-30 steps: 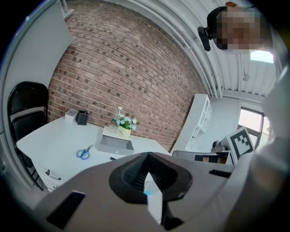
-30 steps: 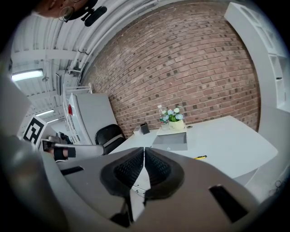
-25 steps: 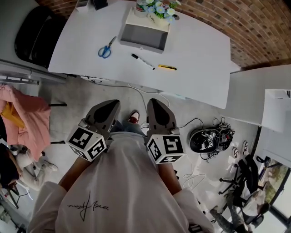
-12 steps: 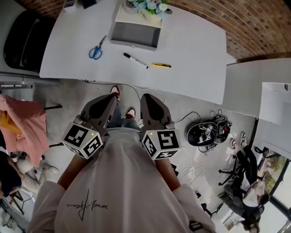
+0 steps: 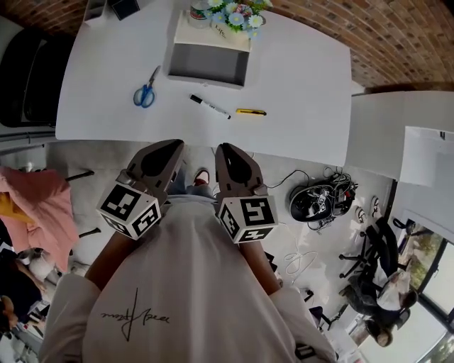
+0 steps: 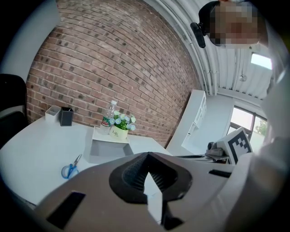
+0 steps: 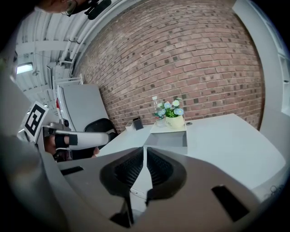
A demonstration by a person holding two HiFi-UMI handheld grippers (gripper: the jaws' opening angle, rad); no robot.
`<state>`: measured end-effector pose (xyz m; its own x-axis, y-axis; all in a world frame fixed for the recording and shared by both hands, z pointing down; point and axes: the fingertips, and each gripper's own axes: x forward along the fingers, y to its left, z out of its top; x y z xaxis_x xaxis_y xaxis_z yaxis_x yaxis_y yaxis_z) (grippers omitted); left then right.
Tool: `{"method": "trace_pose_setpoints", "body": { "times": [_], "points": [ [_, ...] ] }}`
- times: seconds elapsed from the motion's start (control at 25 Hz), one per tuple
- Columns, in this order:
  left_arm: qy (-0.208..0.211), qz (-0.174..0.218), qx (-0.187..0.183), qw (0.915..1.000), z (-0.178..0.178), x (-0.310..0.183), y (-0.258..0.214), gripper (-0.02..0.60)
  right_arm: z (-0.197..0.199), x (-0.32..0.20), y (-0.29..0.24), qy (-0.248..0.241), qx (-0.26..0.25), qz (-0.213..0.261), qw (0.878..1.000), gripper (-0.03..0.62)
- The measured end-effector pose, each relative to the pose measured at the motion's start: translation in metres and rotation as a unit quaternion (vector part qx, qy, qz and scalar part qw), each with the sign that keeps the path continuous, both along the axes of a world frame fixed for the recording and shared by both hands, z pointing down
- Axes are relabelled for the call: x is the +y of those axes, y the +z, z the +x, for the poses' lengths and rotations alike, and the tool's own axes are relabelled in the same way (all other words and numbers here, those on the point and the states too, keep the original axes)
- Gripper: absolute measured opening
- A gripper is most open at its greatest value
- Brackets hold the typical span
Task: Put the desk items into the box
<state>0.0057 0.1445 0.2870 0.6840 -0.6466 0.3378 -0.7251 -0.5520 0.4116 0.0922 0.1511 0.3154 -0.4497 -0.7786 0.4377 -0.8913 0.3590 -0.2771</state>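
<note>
The left tongs (image 5: 172, 147) and right tongs (image 5: 225, 149) sit side by side close to the body. Each pair is pressed together with nothing between, and both point to 12 o'clock over the floor (image 5: 106, 152), short of the tabletop (image 5: 305, 85) edge. I judge this to be the approach for a first pick.

On the tabletop a marker (image 5: 209, 106) lies at 12 o'clock from the tongs. A yellow cutter (image 5: 251, 112) is just at the marker's 3 o'clock, and scissors (image 5: 145, 88) lie apart at 11 o'clock. Beyond them at 12 o'clock stands the open grey box (image 5: 208, 65), seemingly empty, with flowers (image 5: 237, 14) at its far rim.

To do this well:
- Spread the tongs before they reach the tabletop.
- Send the left to the scissors and the right to the marker or cutter.
- Come down across the marker's barrel, not along it.
- Keep the tips low, since all three things lie flat and could skid.
- Lift clear of the box's near wall before letting go
</note>
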Motion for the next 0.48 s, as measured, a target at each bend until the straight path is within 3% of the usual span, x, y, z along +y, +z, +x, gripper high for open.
{"method": "trace_pose_setpoints", "body": {
  "times": [0.48],
  "points": [
    [0.032, -0.022, 0.026, 0.9989, -0.024, -0.073, 0.008, 0.005, -0.022, -0.051, 0.018, 0.028, 0.023, -0.027, 0.999, 0.028]
  ]
}}
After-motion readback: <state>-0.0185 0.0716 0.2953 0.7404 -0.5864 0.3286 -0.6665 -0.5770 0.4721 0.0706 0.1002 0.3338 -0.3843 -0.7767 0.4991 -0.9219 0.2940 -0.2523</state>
